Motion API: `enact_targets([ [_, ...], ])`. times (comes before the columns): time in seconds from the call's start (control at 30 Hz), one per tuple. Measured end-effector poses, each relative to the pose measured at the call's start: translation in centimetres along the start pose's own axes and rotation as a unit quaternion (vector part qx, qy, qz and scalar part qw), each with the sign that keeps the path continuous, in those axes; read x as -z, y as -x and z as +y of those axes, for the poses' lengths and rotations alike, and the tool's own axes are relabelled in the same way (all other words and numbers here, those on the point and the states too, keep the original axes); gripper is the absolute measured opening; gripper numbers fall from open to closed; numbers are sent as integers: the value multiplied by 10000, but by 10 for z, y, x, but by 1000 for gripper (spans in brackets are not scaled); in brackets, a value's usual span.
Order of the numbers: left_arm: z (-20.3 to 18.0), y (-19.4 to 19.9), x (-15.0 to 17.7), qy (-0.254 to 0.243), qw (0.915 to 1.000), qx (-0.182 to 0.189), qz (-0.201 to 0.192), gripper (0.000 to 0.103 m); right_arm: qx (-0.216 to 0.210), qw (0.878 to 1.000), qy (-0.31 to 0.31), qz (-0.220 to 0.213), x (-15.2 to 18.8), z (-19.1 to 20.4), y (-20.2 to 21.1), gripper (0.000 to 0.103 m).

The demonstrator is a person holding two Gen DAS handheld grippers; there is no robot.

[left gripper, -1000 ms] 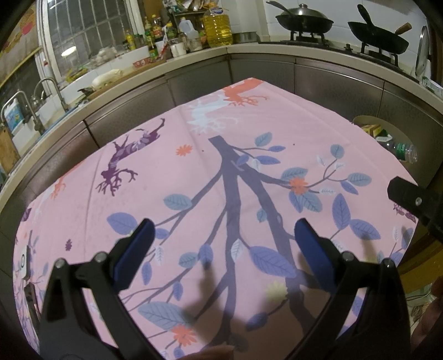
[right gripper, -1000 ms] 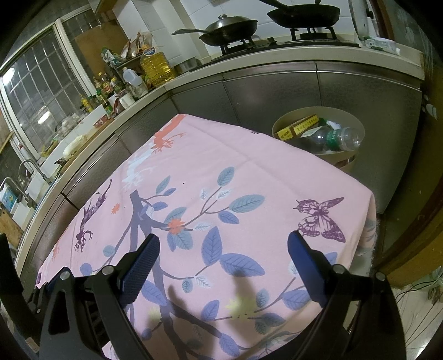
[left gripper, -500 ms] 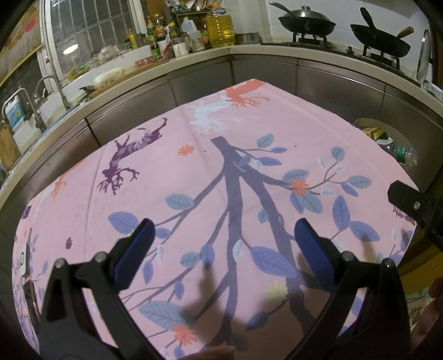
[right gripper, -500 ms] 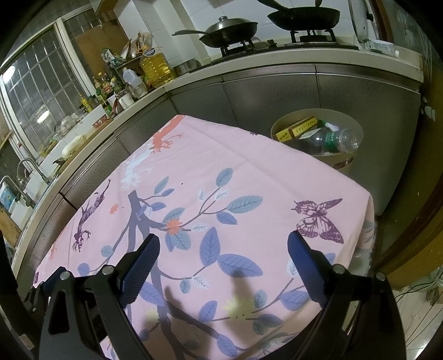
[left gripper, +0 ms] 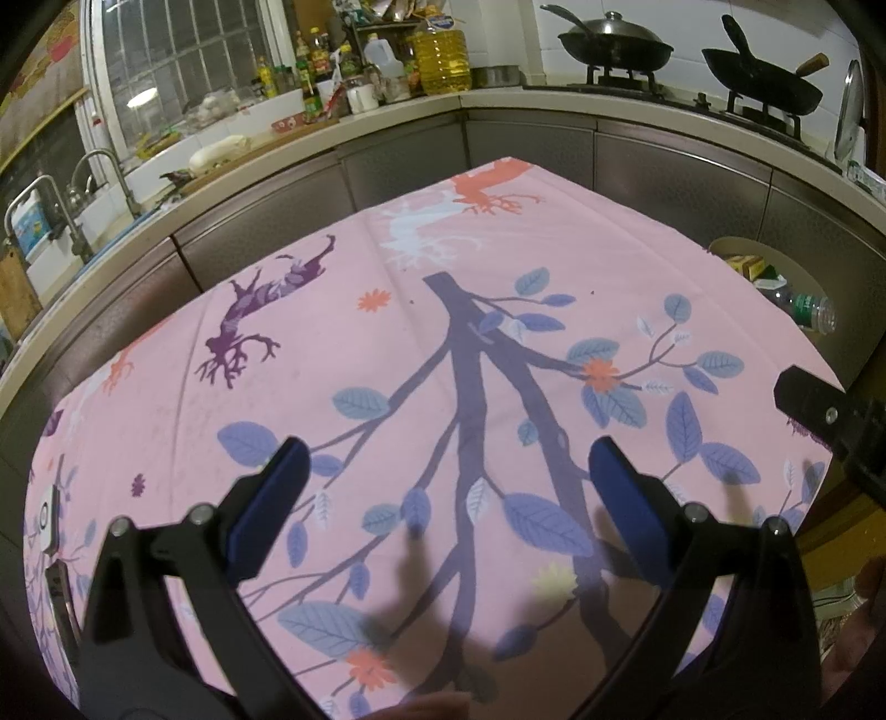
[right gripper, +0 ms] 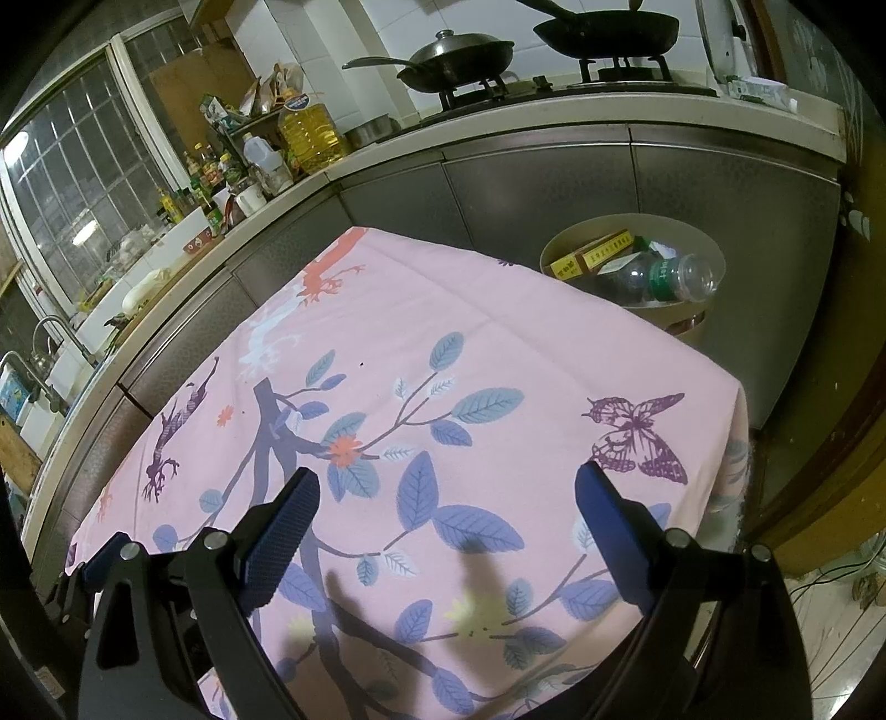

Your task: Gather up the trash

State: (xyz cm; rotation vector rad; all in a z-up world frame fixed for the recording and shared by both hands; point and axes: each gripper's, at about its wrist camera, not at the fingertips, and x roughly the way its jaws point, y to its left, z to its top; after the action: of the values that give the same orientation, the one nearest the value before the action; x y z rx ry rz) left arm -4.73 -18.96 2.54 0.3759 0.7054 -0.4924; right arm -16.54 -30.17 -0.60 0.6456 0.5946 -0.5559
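Observation:
A round beige trash bin (right gripper: 714,260) stands on the floor past the table's far right corner. It holds a clear plastic bottle (right gripper: 659,277) and a yellow box (right gripper: 592,256). It also shows at the right edge of the left wrist view (left gripper: 797,266). My left gripper (left gripper: 446,471) is open and empty above the pink floral tablecloth (left gripper: 387,343). My right gripper (right gripper: 446,498) is open and empty above the same cloth (right gripper: 498,343), nearer the bin. No loose trash shows on the cloth.
A grey-fronted kitchen counter (right gripper: 554,133) wraps around the table, with woks on a stove (left gripper: 614,44), oil and sauce bottles (left gripper: 437,55), and a sink with taps (left gripper: 83,183) at left. A small white device (left gripper: 49,518) lies at the cloth's left edge.
Both grippers have stayed open and nearly still; the views have shifted only slightly.

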Motion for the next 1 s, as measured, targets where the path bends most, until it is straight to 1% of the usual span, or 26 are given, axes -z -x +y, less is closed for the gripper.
enact_targets([
  [1.0, 2, 3, -1, 9, 10000, -4, -3, 97, 15, 10000, 8, 22, 5, -2, -2, 90],
])
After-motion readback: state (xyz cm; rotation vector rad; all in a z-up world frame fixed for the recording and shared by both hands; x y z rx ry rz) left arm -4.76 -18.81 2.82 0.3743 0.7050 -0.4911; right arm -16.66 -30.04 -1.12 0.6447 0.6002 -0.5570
